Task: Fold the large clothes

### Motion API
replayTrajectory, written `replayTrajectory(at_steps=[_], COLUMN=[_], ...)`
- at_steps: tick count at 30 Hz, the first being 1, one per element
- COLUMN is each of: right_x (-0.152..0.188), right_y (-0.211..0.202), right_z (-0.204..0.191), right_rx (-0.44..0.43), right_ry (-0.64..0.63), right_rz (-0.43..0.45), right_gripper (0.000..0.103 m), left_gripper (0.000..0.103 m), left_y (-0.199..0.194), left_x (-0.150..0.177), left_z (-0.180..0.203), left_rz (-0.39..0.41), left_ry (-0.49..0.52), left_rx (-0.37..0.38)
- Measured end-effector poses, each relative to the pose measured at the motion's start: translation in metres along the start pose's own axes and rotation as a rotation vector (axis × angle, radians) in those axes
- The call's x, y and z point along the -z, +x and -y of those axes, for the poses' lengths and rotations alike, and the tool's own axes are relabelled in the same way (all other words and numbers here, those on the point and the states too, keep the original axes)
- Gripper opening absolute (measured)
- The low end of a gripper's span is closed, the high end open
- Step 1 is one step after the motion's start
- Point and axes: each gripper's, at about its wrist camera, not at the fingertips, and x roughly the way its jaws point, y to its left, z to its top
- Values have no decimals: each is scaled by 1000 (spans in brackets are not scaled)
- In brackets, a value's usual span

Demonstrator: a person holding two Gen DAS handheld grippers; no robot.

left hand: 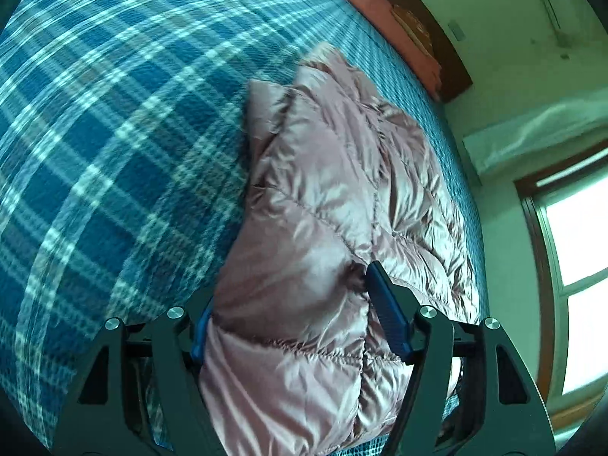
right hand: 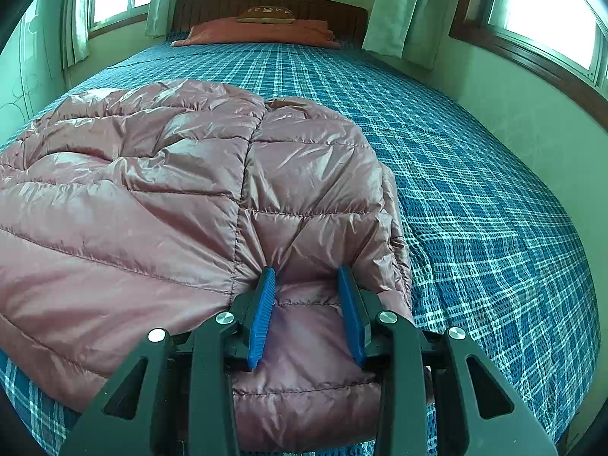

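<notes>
I have a puffy pink quilted jacket point(right hand: 182, 190) lying on the bed, spread over the near part of the blue-and-white plaid bedspread point(right hand: 475, 197), and both of my tools are at it.

My right gripper point(right hand: 309, 307) has its blue pads point(right hand: 262, 315) pressed into a bunched fold at the jacket's near edge. The fabric puckers between the two pads and creases fan out from them, so I read it as clamped on the jacket. In the right wrist view the garment runs off to the left, its stitched panels catching the window light, while its right edge rolls down onto the bedspread.

My left gripper point(left hand: 292, 311) stands much wider. A thick hump of jacket point(left hand: 323, 197) fills the space between its fingers; the right pad point(left hand: 387, 315) lies against the fabric, and the left pad is mostly buried behind the bulge. I cannot tell whether it is really squeezing or only straddling the fold. That view is smeared, especially across the plaid.

At the head of the bed an orange-red pillow point(right hand: 262, 32) lies against a dark wooden headboard point(right hand: 334, 9), and a small brown cushion point(right hand: 266, 14) sits on top of the pillow. The cushion carries pale marks that look like lettering, but they are too small for me to read. I find no brand tag or label on the jacket. Pale green curtains point(right hand: 402, 7) hang on both sides of the headboard, and wood-framed windows point(right hand: 547, 11) glare brightly.
</notes>
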Motion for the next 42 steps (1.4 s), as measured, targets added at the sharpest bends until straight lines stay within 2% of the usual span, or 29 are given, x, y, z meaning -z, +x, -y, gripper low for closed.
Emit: replayTrajectory(at_steps=[5, 8, 11, 14, 16, 17, 24, 30, 33, 42], right_x=[0, 0, 0, 0, 0, 0, 0, 0, 0, 2], right_y=[0, 0, 0, 1, 0, 0, 1, 0, -1, -1], right_z=[0, 0, 0, 1, 0, 0, 1, 0, 0, 4], right_rx=[0, 0, 0, 1, 1, 0, 2, 0, -2, -26], right_ry=[0, 0, 1, 1, 3, 3, 2, 7, 12, 41], right_rz=[1, 1, 1, 2, 3, 3, 3, 3, 4, 6], right_gripper=[35, 35, 35, 35, 35, 35, 35, 35, 35, 35], left_gripper=[68, 68, 68, 67, 60, 56, 21, 16, 16, 15], left_y=[6, 12, 16, 21, 26, 27, 22, 8, -1, -23], left_x=[-3, -4, -6, 0, 4, 5, 6, 14, 18, 31], left_z=[8, 8, 4, 26, 37, 40, 50, 87, 104, 181], left_rz=[-43, -33, -14, -9, -3, -1, 20, 81, 110, 168], left_ry=[11, 33, -17, 98, 157, 166, 164, 256, 297, 456], left_rx=[85, 8, 14, -79, -142, -149, -148, -245, -266, -237])
